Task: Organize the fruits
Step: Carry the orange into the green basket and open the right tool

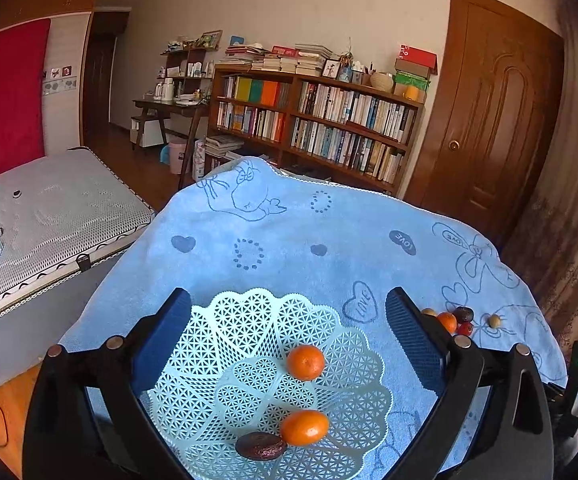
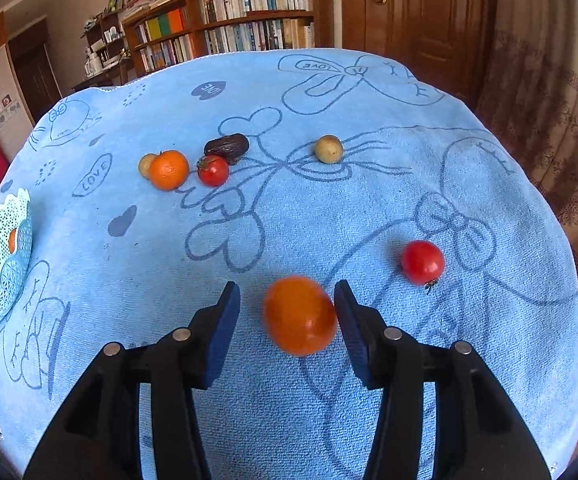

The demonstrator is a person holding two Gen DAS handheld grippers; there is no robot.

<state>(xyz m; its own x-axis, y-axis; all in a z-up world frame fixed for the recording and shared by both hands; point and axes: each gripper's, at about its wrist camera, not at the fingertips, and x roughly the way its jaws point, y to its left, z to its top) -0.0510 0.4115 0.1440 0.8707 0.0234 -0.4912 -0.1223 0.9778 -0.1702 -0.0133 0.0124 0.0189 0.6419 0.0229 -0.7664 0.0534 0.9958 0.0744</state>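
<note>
The right gripper [image 2: 287, 312] points low across the blue towel [image 2: 329, 220] on the tabletop, its fingers [image 2: 225, 320] spread around a blurred orange [image 2: 299, 315] that touches only the right-hand one. The left gripper [image 1: 289, 320] hangs above the lattice basket [image 1: 249, 320], fingers wide apart and empty. Two oranges [image 1: 305, 362] and a dark date [image 1: 261, 445] lie in the basket.

Basket [image 1: 257, 364] on towel [image 1: 289, 232] holds two tangerines [image 1: 305, 362] and date [image 1: 261, 445]; loose fruit cluster [image 1: 455, 320] lies right.
</note>
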